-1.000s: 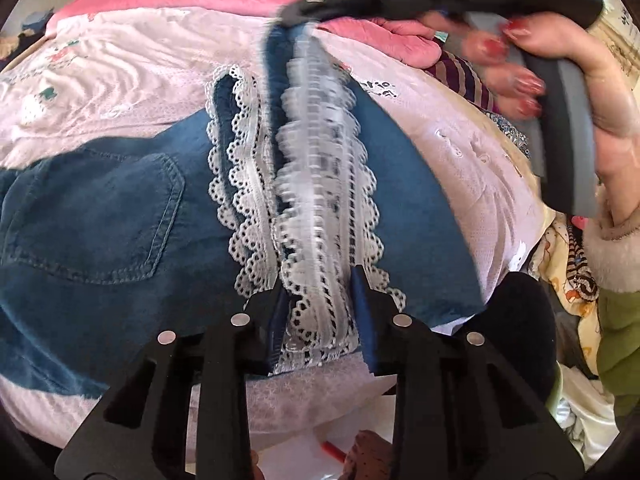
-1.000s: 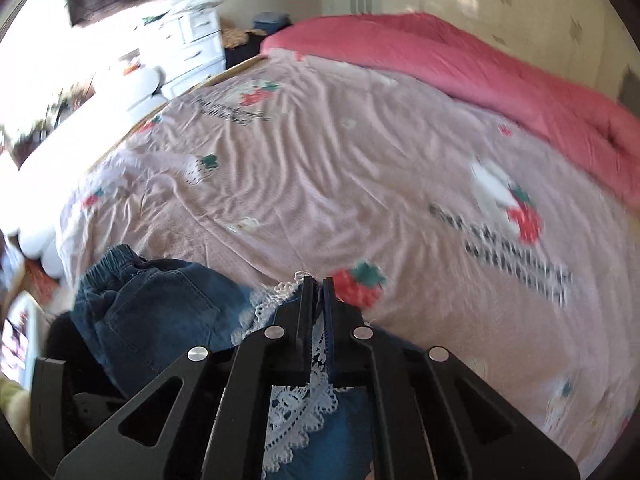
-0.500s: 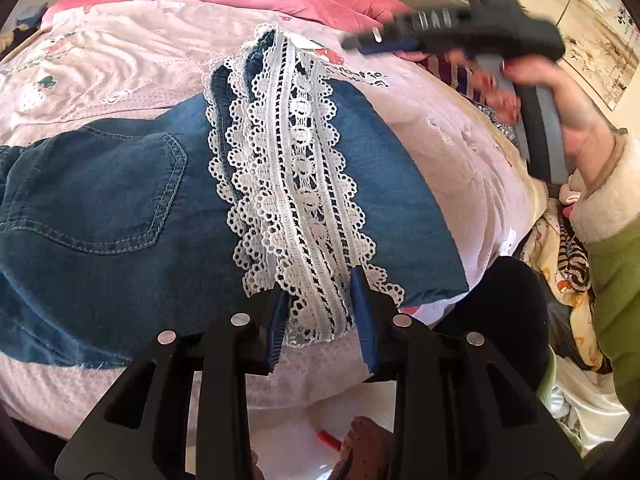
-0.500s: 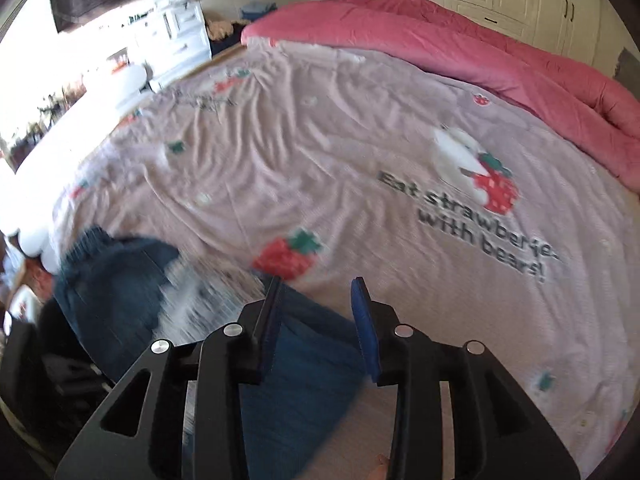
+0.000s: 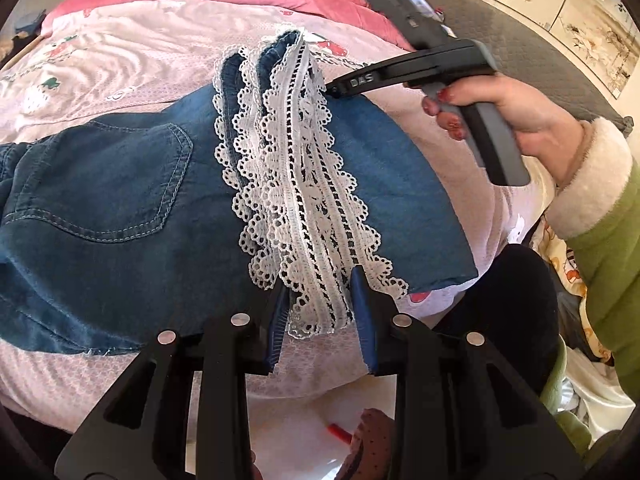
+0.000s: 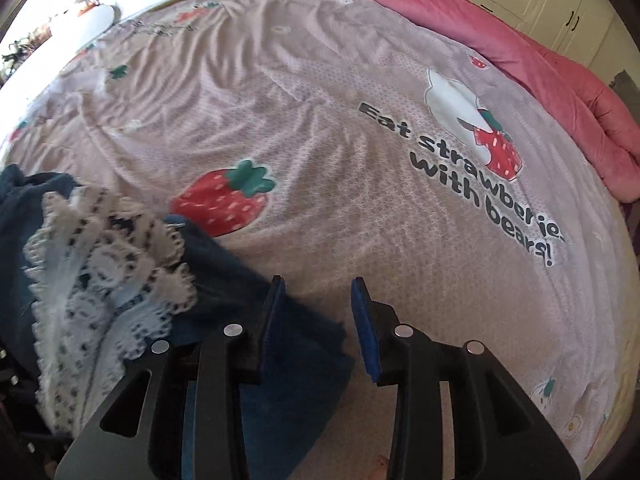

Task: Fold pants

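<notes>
So the pants (image 5: 120,200) are lying on the bed (image 6: 320,120) by its near edge. Left gripper (image 5: 320,300) is clamped on the lace hem (image 5: 288,184), while the right gripper (image 6: 316,312) has its jaws apart with nothing pinched, denim just under its left finger.

Left gripper (image 5: 320,304) fingers (image 5: 364,312) clamped on lace, right gripper (image 6: 318,312) fingers parted, empty
</notes>
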`<state>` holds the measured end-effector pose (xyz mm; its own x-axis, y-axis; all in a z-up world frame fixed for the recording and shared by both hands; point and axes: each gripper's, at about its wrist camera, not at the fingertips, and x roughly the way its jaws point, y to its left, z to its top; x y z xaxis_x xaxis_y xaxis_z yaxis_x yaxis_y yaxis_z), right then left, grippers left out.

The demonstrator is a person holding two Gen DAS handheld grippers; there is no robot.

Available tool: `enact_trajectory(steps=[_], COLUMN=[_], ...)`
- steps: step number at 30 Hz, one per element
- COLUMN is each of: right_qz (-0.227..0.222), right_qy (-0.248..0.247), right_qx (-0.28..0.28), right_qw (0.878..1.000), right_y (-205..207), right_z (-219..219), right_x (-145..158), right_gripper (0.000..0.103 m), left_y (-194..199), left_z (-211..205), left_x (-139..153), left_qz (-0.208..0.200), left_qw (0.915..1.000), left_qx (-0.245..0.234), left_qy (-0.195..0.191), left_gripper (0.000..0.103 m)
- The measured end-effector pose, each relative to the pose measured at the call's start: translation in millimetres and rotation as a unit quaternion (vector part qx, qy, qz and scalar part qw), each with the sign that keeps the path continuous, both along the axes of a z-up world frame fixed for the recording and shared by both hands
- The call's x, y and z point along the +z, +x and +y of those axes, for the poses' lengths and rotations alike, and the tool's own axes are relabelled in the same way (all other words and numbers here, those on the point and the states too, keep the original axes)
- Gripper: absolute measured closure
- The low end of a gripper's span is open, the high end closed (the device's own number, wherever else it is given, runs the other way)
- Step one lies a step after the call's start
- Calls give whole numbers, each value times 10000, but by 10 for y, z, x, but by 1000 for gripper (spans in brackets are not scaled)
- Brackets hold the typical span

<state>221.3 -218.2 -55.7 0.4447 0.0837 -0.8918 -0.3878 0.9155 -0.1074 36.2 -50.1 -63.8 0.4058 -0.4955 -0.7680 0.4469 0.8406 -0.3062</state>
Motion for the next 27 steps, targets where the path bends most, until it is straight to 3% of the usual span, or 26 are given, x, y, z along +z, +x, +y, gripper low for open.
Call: enact_trajectory(steps=[3, 5, 7, 11, 15, 18, 20, 27], right_qz=[-43, -205, -347, -363, -61, -82, -132, -217], right_qy=[537, 887, 1020, 1308, 1511, 1490, 1481, 1385], right_qx=[-139, -81, 107, 512, 546, 562, 563, 659], right_qw=[9985, 9958, 9941, 9894, 9870, 9872, 9873, 9879], right_y=[-45, -159, -295, -550, -642, -671, -655, -446], right_z=[-134, -196, -174, -64, 31, 105, 154, 381], right_x=[167, 365, 540, 753, 714, 687, 696, 694], right_gripper=[70, 60, 57, 52, 51, 51, 43, 42], left_y=[-2, -4, -7, -24, -44, -61, -64, -89], left_z=[8, 20, 36, 48, 65, 79, 84, 78], left_x=[22, 38, 62, 129, 190, 222, 229, 173], left_qz=[-6, -29, -86, -187, -270, -320, -332, -243], left_qw=[10000, 10000, 9999, 9997, 9994, 9992, 9991, 9993], left_qx=[-5, 1, 55, 137, 199, 217, 237, 241], left_qy=[-34, -48, -6, 53, 57, 65, 75, 137], left_gripper=[80, 78, 71, 70, 68, 64, 62, 59])
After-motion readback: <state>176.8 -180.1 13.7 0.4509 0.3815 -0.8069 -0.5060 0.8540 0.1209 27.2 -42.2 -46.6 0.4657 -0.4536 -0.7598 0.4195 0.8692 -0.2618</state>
